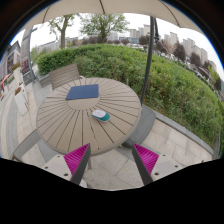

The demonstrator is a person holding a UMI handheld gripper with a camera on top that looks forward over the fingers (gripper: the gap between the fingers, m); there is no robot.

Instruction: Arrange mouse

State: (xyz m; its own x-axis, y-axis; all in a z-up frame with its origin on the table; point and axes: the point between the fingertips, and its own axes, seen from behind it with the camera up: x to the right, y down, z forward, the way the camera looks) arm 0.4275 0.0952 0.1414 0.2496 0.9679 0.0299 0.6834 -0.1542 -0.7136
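Note:
A small white and teal mouse lies on the round wooden slatted table, toward its right side. A dark blue mouse pad lies flat on the table's far part, apart from the mouse. My gripper is open and empty, its pink-padded fingers spread wide over the paved floor, in front of the table's near edge. The mouse is well beyond the fingers.
Chairs stand around the table: one behind it and one to its right. A parasol pole rises right of the table. A green hedge runs behind, with buildings beyond.

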